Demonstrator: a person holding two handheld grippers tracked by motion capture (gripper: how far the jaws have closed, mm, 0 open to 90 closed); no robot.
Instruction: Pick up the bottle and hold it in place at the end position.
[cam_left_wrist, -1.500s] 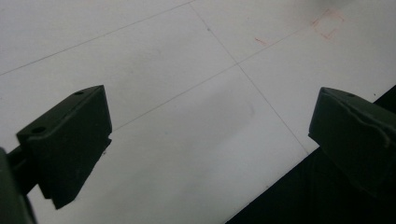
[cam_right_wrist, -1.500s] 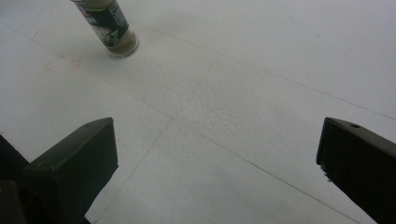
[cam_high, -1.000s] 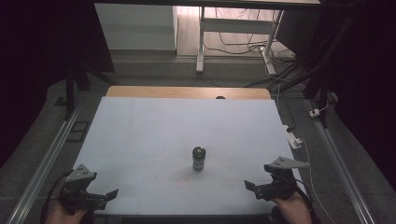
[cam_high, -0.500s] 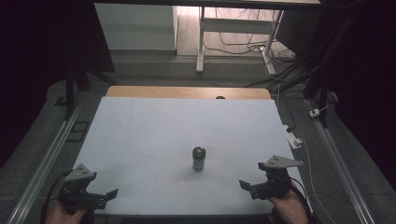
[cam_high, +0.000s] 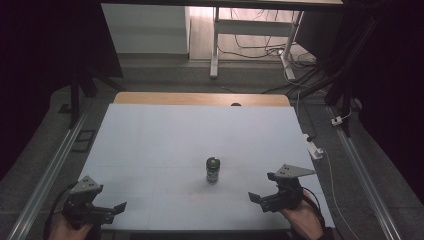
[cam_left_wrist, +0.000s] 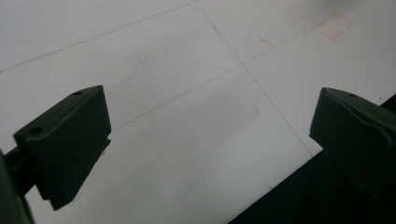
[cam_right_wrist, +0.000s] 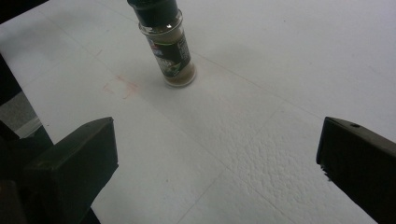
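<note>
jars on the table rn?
1: a spice jar, upright near the table's middle, ahead of the open right hand-held gripper. Nothing seems hidden.

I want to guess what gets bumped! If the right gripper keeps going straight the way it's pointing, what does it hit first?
Probably the spice jar. It stands upright ahead of the open right gripper, a little to one side, with bare table between them.

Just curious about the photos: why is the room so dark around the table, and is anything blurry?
High view: the white table is lit, its surroundings nearly black. Right gripper view: the spice jar is fairly sharp, its top cropped. Left gripper view: near jaws look soft.
</note>
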